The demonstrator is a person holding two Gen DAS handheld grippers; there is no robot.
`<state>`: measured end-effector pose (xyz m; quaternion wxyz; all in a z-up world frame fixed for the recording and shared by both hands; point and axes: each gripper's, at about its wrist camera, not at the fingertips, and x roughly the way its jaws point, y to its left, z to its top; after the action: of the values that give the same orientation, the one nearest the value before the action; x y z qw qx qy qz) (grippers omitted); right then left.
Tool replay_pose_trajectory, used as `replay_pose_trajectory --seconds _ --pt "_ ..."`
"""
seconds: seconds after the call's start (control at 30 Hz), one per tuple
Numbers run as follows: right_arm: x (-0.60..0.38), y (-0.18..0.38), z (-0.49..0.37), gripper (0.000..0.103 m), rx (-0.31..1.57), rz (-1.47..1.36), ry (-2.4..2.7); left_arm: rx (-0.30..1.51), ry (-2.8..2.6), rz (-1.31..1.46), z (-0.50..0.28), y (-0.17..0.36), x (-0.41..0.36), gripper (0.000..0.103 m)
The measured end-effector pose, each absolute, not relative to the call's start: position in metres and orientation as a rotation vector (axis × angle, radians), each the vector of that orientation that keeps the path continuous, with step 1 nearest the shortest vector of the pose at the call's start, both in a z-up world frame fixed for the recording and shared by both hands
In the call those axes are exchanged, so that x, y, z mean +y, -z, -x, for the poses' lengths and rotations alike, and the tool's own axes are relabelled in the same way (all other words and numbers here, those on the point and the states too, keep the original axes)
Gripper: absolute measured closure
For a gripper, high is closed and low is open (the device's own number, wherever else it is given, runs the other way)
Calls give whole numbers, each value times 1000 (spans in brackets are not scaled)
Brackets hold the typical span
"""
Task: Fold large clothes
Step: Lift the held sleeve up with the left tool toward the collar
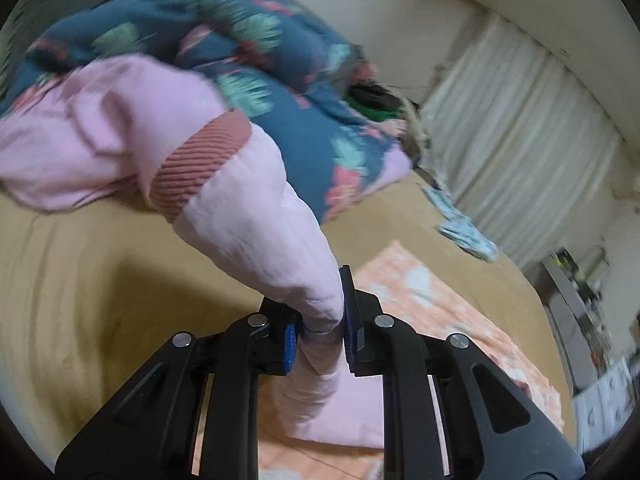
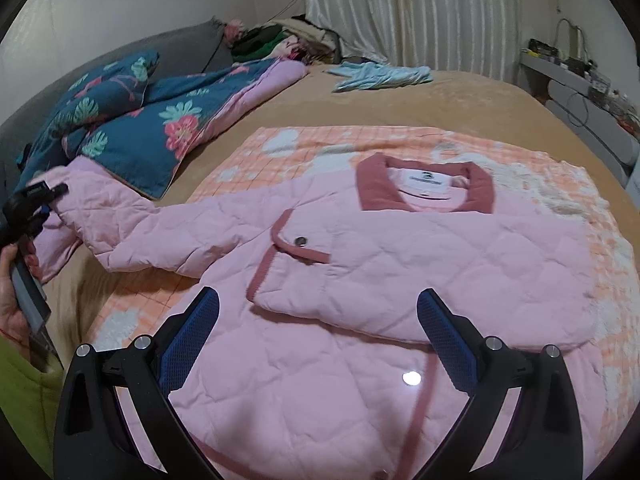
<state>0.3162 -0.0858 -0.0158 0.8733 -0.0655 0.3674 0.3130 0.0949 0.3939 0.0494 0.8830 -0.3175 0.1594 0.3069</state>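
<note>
Pink quilted jacket (image 2: pixel 360 272): lies front-up on an orange-and-white checked blanket (image 2: pixel 320 144) spread over a tan bed (image 2: pixel 460 96). Dark pink collar (image 2: pixel 424 192) points toward the curtain (image 2: pixel 412 12); one sleeve is folded across the chest, its snap button showing.

The other sleeve (image 1: pixel 256 216) stretches off the blanket toward the bed's edge, lifted clear of the bed; its ribbed cuff (image 1: pixel 200 164) is seen in the left wrist view.

Left gripper (image 1: pixel 320 332): closed tight on bunched sleeve fabric, blue pads pressing it from both sides. In the right wrist view it appears at the far left, held in the person's hand (image 2: pixel 16 280).

Right gripper (image 2: pixel 318 340): jaws spread wide, holding nothing, poised above the jacket's lower front.

Also present: blue flowered quilt (image 2: pixel 132 128) near the headboard end; a light blue garment (image 2: pixel 380 74) by the curtain; a heap of clothes (image 2: pixel 280 44) in the corner.
</note>
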Motion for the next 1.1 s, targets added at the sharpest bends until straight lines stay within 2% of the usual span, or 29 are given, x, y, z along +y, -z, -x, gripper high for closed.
replay_pose_trajectory --seconds 0.3,0.57,1.1 --pt "-136 -4 -304 4 742 44 -639 292 -509 513 -116 -124 326 93" --pt "-169 -27 -291 4 688 5 -632 266 -411 445 -126 -165 276 93" --pt "-229 -43 -275 4 638 -62 -569 299 -274 344 -156 -181 207 93"
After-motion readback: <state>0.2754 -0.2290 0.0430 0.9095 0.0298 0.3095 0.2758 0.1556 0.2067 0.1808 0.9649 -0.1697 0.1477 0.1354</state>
